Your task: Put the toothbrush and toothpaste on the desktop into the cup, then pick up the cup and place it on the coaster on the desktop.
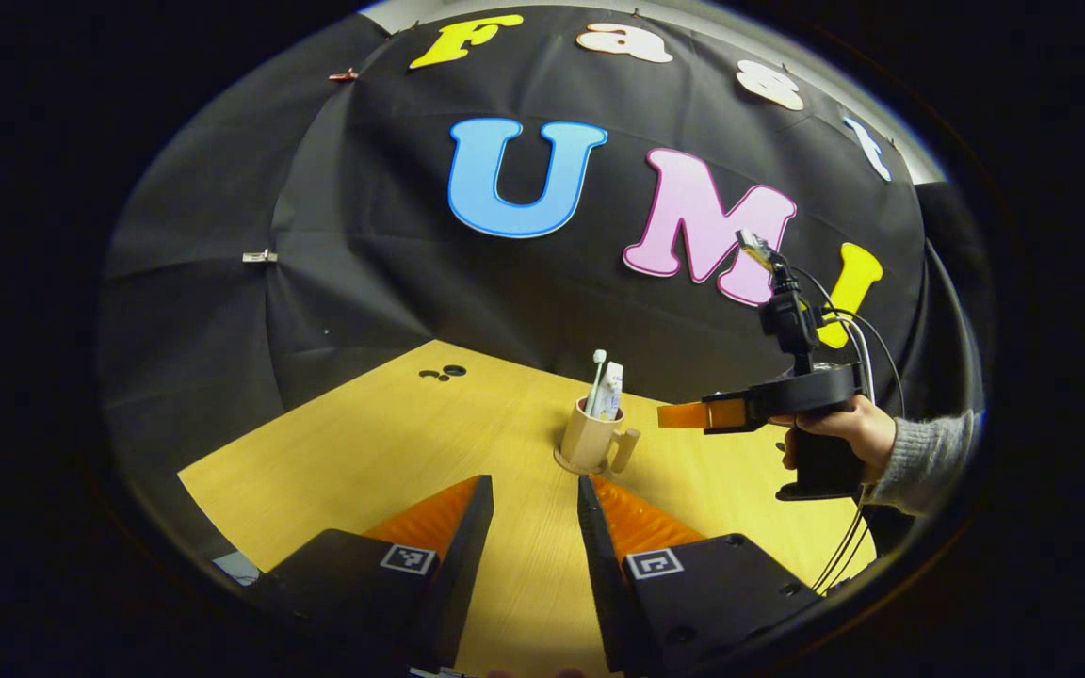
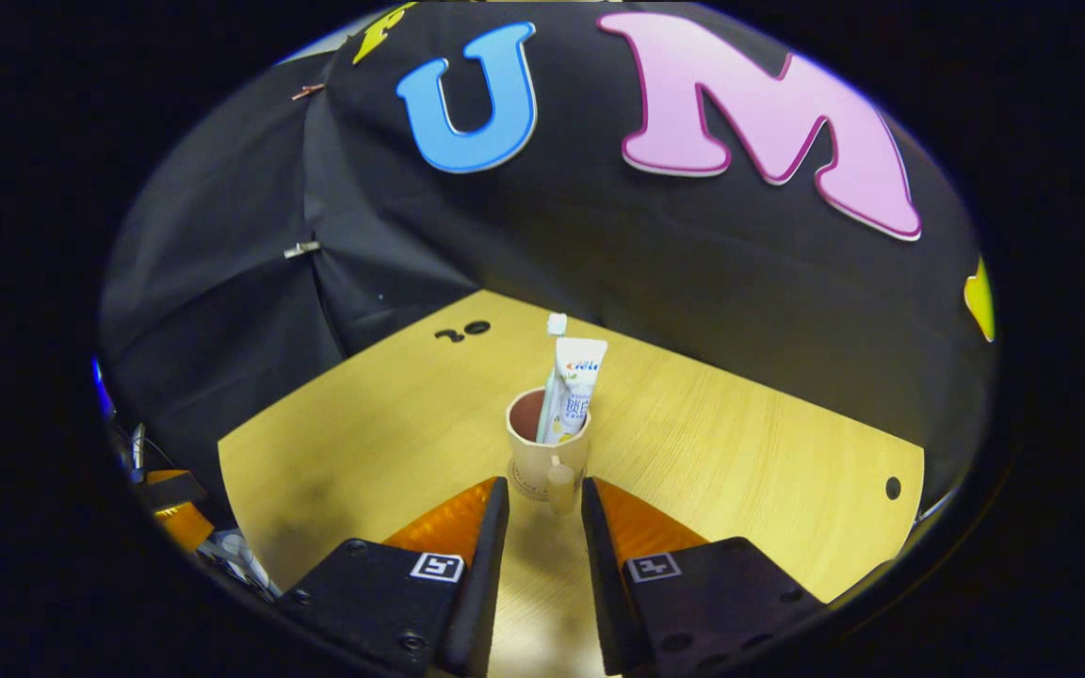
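A beige cup point(image 1: 588, 441) point(image 2: 542, 450) stands upright on a round coaster point(image 1: 568, 464) point(image 2: 518, 489) in the middle of the wooden desktop point(image 1: 364, 452). A toothbrush point(image 1: 596, 375) point(image 2: 554, 331) and a toothpaste tube point(image 1: 611, 392) point(image 2: 574, 386) stick up out of it. My left gripper point(image 1: 535, 482) is open, a short way in front of the cup, with nothing between its fingers. My right gripper point(image 2: 544, 482) is open too, its fingertips at either side of the cup's handle point(image 2: 559, 486) without pressing it. In the left gripper view that right gripper point(image 1: 684, 415) hovers to the right of the cup, held by a hand point(image 1: 846, 431).
Small dark holes point(image 1: 444, 373) point(image 2: 465, 330) mark the desktop's far corner, and another hole point(image 2: 893, 488) lies near its right edge. Cables point(image 1: 842, 551) hang below the right gripper. Part of the left gripper point(image 2: 170, 508) shows at the left edge of the right gripper view.
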A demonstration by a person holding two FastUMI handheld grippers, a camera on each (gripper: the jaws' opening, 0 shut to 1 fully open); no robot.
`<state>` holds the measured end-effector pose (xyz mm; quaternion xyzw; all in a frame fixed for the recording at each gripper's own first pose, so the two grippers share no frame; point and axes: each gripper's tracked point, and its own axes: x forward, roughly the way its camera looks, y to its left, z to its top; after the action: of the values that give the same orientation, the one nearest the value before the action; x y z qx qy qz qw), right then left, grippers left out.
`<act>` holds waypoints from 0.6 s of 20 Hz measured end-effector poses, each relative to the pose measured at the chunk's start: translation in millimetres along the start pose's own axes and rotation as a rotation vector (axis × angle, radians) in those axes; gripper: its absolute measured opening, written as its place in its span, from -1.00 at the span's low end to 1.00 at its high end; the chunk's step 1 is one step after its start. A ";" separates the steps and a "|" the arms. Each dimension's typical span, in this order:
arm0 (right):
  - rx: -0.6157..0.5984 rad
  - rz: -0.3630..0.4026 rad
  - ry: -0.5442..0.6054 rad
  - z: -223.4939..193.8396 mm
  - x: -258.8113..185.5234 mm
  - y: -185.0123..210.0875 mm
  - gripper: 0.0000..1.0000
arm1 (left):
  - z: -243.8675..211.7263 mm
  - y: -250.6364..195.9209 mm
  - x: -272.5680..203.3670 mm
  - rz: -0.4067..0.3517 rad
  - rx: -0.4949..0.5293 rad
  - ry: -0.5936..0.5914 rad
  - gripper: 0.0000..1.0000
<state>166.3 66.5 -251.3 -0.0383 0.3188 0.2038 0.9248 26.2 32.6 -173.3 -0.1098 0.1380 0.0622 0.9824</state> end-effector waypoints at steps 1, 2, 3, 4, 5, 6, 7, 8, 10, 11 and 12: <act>0.003 0.004 -0.020 4.7 -14.0 5.1 -0.05 | 7.1 -3.8 -3.8 -0.009 0.006 -0.007 0.19; 0.004 0.004 -0.042 8.4 -27.9 9.5 -0.05 | 13.0 -7.0 -9.3 -0.017 0.011 -0.012 0.19; 0.004 0.006 -0.058 11.0 -42.2 14.1 -0.05 | 19.2 -9.7 -15.5 -0.024 0.015 -0.017 0.19; 0.008 0.011 -0.077 15.4 -57.9 20.1 -0.04 | 25.2 -12.4 -21.1 -0.030 0.018 -0.022 0.20; 0.010 0.020 -0.094 19.0 -74.2 27.8 -0.04 | 30.8 -14.5 -25.8 -0.035 0.022 -0.029 0.21; 0.011 0.022 -0.111 20.9 -90.0 34.8 -0.03 | 37.3 -16.2 -32.0 -0.039 0.030 -0.036 0.21; 0.016 0.027 -0.129 24.7 -102.2 42.2 -0.02 | 42.0 -17.6 -37.9 -0.042 0.040 -0.042 0.21; 0.023 0.038 -0.149 29.2 -115.9 50.8 -0.02 | 48.3 -18.7 -43.8 -0.044 0.053 -0.049 0.22; 0.016 0.050 -0.183 34.6 -140.4 66.5 0.03 | 60.9 -24.4 -53.6 -0.058 0.076 -0.064 0.22; 0.014 0.053 -0.191 36.0 -150.3 71.8 0.00 | 63.9 -25.6 -58.6 -0.067 0.083 -0.066 0.22; 0.020 0.057 -0.199 36.9 -159.7 78.4 0.05 | 67.9 -27.9 -63.0 -0.074 0.082 -0.066 0.23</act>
<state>42.1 89.3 -120.7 0.0002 0.2285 0.2297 0.9461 -12.2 15.6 -86.1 -0.0723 0.1037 0.0238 0.9917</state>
